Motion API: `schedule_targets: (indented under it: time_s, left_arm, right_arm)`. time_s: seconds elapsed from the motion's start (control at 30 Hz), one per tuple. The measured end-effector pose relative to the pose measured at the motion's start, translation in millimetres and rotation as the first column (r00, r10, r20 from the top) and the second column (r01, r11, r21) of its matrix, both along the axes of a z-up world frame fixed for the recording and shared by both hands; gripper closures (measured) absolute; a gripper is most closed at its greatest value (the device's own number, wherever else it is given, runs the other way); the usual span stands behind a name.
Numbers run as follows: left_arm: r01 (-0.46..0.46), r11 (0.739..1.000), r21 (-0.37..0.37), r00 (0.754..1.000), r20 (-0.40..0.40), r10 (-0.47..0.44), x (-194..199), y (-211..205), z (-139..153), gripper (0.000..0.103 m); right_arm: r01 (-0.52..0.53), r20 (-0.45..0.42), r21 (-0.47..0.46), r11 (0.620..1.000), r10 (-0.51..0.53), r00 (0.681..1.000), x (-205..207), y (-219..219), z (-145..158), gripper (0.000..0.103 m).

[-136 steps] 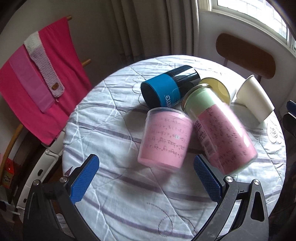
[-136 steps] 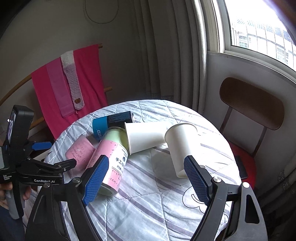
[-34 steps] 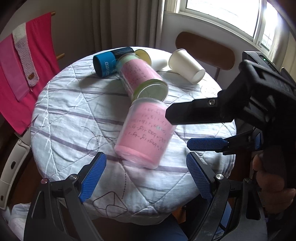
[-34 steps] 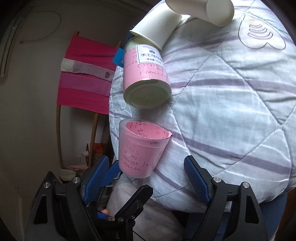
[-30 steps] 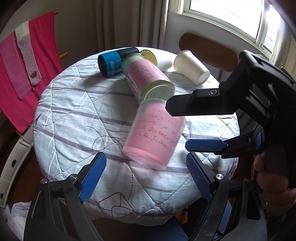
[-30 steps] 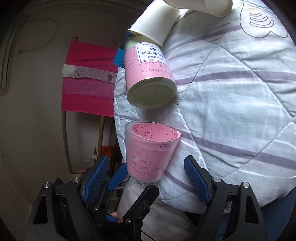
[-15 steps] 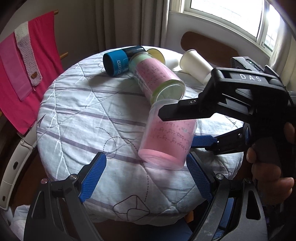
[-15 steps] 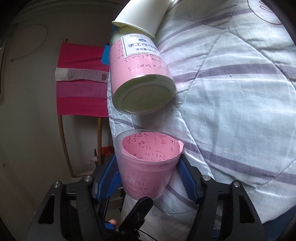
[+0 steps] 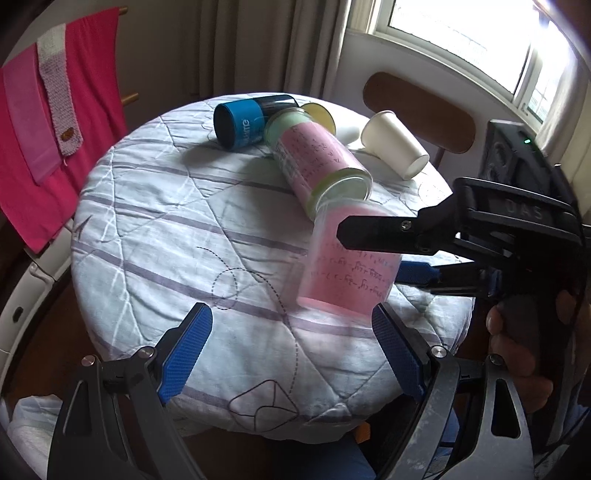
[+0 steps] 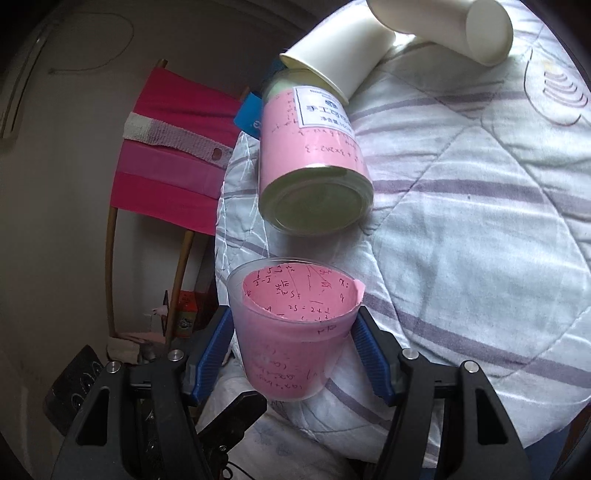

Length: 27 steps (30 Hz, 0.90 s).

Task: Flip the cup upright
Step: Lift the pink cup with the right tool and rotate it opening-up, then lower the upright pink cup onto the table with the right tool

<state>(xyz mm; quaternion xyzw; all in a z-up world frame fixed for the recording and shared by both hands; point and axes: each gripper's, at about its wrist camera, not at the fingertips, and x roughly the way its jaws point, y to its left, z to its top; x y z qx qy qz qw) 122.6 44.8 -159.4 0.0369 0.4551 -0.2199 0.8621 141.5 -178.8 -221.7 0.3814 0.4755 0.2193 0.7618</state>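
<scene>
- The right gripper (image 10: 293,354) was pinching the pink cup (image 10: 293,328) low in the right wrist frame, one blue pad on each side of its wall, just below the rim.
- In the left wrist view, the pink cup (image 9: 351,258) sat right of centre, tilted, with its base on or just above the quilted tablecloth (image 9: 177,236); which of the two I could not tell.
- The left gripper (image 9: 291,350) was spread wide at the bottom of its frame, holding nothing, with the cup beyond its right pad.
- The step in hand looked like turning the cup to stand mouth-up; it seemed close to done but not yet set down.
- The cup was thin, translucent plastic with a pink paper liner, so it could buckle or squirt out of the pads if the squeeze was too hard.
- The pink jar (image 10: 314,173) lay on its side just above the cup in the right wrist frame; swinging the rim further could knock it and start it rolling.
- The cup stood near the table's edge at the lower right of the left wrist view, and the cloth was soft and wrinkled, so a release while tilted could tip it off.
- Two white paper cups (image 10: 436,22) lay well away at the upper right.
</scene>
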Motion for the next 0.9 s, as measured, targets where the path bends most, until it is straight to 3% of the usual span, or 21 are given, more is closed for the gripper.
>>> schedule_targets:
  time_s: [0.17, 0.4, 0.5, 0.77, 0.9]
  left_arm:
    - [0.001, 1.000, -0.009, 1.000, -0.017, -0.002, 4, -11, -5, 0.013]
    - [-0.008, 1.000, 0.010, 0.999, 0.043, 0.007, 6, -26, -9, 0.013]
    - [-0.007, 1.000, 0.016, 0.998, 0.068, 0.006, 6, -32, -10, 0.013]
    - [-0.025, 0.999, 0.022, 0.999, 0.042, 0.025, 14, -40, -26, 0.013]
    - [-0.034, 0.999, 0.032, 0.999, 0.024, 0.033, 14, -37, -35, 0.013]
  right_arm:
    - [0.023, 0.096, -0.126, 0.992, -0.011, 0.995, -8, -3, 17, 0.036]
    - [0.047, 0.206, -0.288, 0.956, 0.014, 0.979, -15, 1, 31, 0.036]
    - [0.061, 0.252, -0.364, 0.929, 0.035, 0.967, -19, 2, 35, 0.036]
    - [0.093, 0.315, -0.558, 0.825, 0.107, 0.943, -22, 19, 38, 0.036]
    - [0.082, 0.333, -0.612, 0.786, 0.163, 0.929, -24, 27, 36, 0.036]
